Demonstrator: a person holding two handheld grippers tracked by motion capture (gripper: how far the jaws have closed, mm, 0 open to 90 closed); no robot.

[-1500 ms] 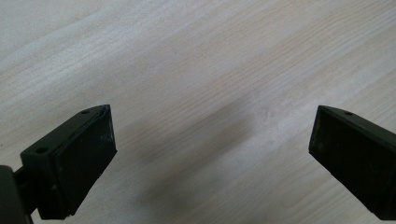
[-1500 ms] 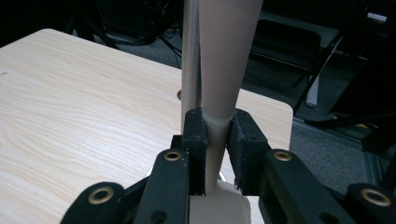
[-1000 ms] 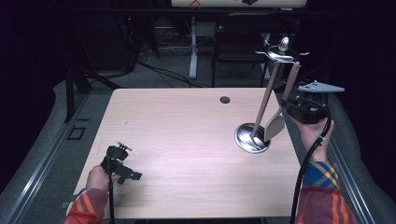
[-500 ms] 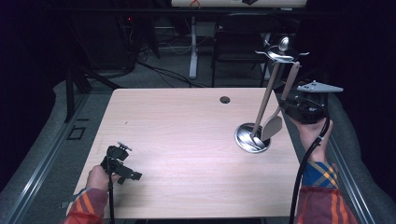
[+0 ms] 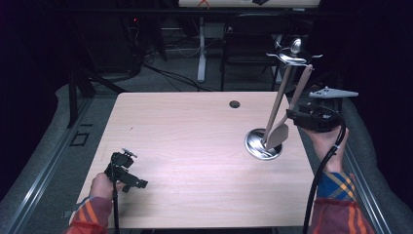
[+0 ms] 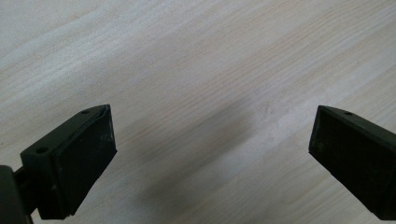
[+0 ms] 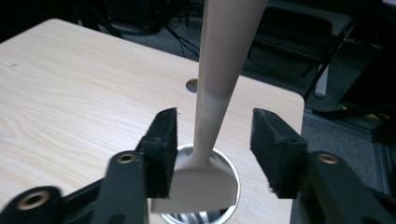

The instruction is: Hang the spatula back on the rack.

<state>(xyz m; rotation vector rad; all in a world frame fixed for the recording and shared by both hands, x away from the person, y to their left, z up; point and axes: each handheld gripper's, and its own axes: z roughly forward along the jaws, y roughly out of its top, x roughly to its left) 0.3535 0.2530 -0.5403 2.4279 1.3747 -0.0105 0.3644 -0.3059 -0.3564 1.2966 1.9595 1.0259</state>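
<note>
My right gripper [image 7: 214, 154] stands open around the hanging spatula [image 7: 212, 116]. My left gripper [image 6: 210, 154] gapes wide over the table [image 6: 196, 70].

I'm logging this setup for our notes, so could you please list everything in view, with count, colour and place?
Table: one, light wood, centre of the high view.
Cable hole: one, dark, near the table's far edge.
Utensil stand: one, silver, round base on the table's right side, with hooks at its top.
Spatula: one, beige, hanging from the stand, blade above the base.
Chair: one, dark, on the floor beyond the table.
Left gripper: one, black, jaws wide apart over bare table near the left front.
Right gripper: one, black, jaws open on either side of the spatula handle.
Sleeves: two, orange-and-blue plaid, bottom edge.
</note>
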